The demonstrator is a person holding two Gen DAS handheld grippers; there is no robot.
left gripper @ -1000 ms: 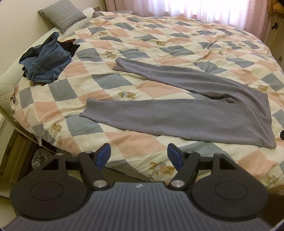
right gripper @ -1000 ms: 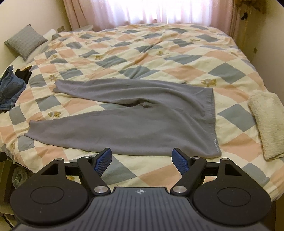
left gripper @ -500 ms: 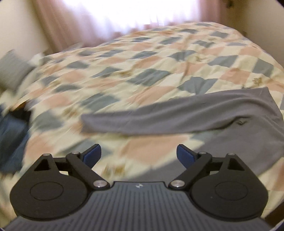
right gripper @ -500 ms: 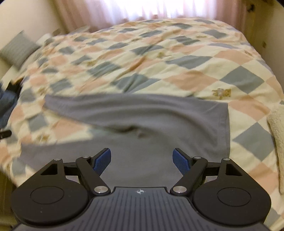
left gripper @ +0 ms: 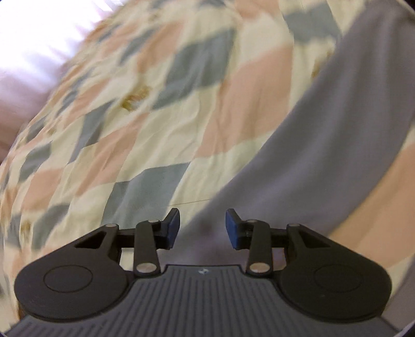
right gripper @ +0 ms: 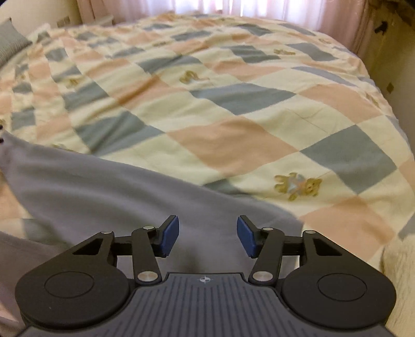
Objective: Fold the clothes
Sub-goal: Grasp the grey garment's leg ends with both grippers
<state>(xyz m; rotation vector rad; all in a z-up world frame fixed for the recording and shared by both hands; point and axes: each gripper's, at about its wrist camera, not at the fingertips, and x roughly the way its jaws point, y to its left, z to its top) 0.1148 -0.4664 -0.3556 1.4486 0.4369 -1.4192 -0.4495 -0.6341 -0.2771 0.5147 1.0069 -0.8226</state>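
Pale pink curtains [right gripper: 259, 10] glow with daylight behind a bed [right gripper: 373, 85] covered by a quilt [right gripper: 233, 145] of cream, peach and grey-blue diamonds with small bear motifs.

Between the blue-padded fingers [left gripper: 173, 228] of the left gripper [left gripper: 202, 228] lies soft grey fabric: the grey fleece trousers [left gripper: 337, 134], spread flat on the quilt. These fingers are closing, yet their pads stand apart from the cloth and from each other, with a clear gap between them. From that gap one trouser leg runs away as a broad grey band toward the top right of the left wrist view, with quilt on both sides of it. This view is tilted and blurred.

The right gripper [right gripper: 208, 234] hangs over the same grey fleece trousers [right gripper: 116, 197], its blue-padded fingers [right gripper: 247, 236] also closing and still parted, nothing pinched between them. Grey cloth fills the space under and just beyond them; its far edge crosses the quilt diagonally from the left edge of the view down toward the right finger. Past that edge the quilt stretches to the curtains. A cream fluffy folded blanket [right gripper: 399, 261] lies at the bed's right edge, near the right gripper. A grey woven pillow [right gripper: 10, 44] sits at the bed's far left corner.
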